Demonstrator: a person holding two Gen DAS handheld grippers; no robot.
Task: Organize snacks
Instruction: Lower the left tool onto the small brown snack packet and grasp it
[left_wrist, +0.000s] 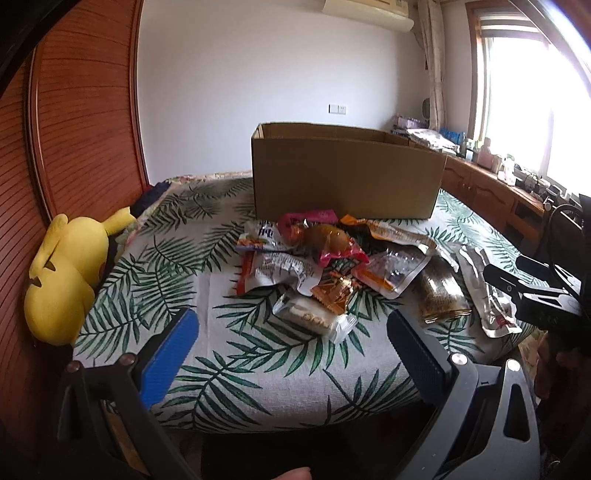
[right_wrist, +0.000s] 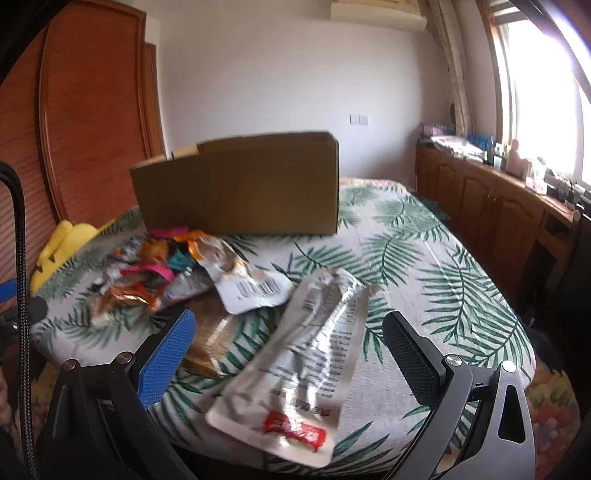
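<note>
**Two tongs spread above a bed strewn with snacks**

Both tongs stand spread and hold nothing. The left tongs (left_wrist: 291, 354) hover over the bed (left_wrist: 236, 391) with its palm-leaf cover, just short of a white wafer packet (left_wrist: 314, 317) at the near edge of the snack pile (left_wrist: 317, 258). The right tongs (right_wrist: 288, 354) hang over a long silver pouch (right_wrist: 306, 354) with a red label, which lies between their blue and black pads without touching either.

Beyond the pile, an open cardboard box (left_wrist: 347, 177) stands on the bed, its tall near wall facing the packets. A brown packet (left_wrist: 441, 291) and a white pouch (right_wrist: 247, 284) lie between the pile and the silver pouch. A yellow plush toy (left_wrist: 66, 277) slumps against the wooden headboard (left_wrist: 74, 122) at the left. A wooden cabinet (right_wrist: 487, 206) cluttered with small items runs under the window (right_wrist: 546, 85) at the right.
</note>
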